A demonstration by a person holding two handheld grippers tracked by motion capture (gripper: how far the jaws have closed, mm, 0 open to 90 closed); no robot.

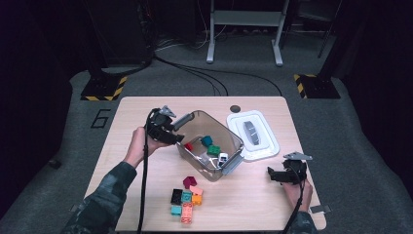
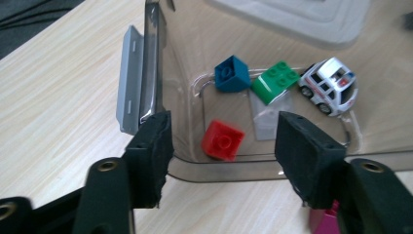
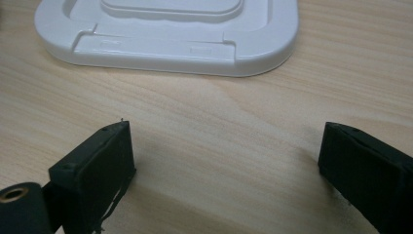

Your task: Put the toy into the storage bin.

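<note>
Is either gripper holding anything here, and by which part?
Nothing is held. The left gripper is open above the red brick in the bin; the right gripper is open.

White lid (image 1: 253, 134) flat on surface (image 1: 136, 112), just right of bin, w/ grey handle on top. Dark round mark (image 1: 235, 108) near far edge. Floor: black cables (image 1: 204, 73), two hazard-striped stand bases (image 1: 103, 88), grey frame legs (image 1: 246, 29) at rear.

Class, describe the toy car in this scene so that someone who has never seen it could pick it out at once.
Find the clear plastic box in the middle of the wooden table, next to its white lid. Inside it lie three building blocks and the toy car, near the green block. It is the one white thing with wheels and windows; its neighbours are plain red, blue and green blocks.
</note>
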